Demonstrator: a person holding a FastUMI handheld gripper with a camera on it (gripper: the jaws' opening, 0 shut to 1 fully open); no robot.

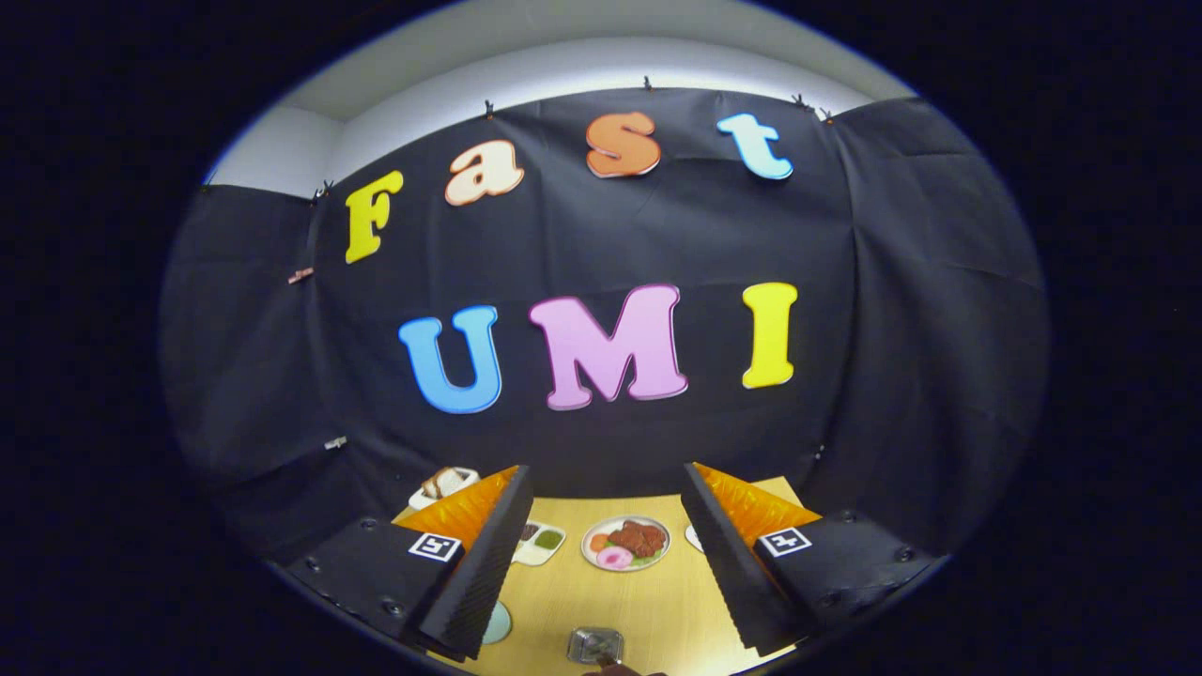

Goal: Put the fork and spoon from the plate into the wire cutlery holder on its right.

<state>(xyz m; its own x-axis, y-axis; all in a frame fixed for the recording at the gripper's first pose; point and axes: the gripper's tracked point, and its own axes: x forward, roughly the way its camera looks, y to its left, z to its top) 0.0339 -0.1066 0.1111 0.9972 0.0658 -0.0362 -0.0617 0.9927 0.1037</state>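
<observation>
Fingers of the gripper [601, 563] stand apart, empty; between them, one wire cutlery holder [594, 645], one food plate [626, 543] beyond.

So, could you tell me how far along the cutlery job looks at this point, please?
Nothing looks done yet. The gripper is open, nothing between its fingers, held high over the wooden table. A wire holder sits just ahead of it, its contents too small to tell. The fork and spoon cannot be made out, so both look left to do.
</observation>
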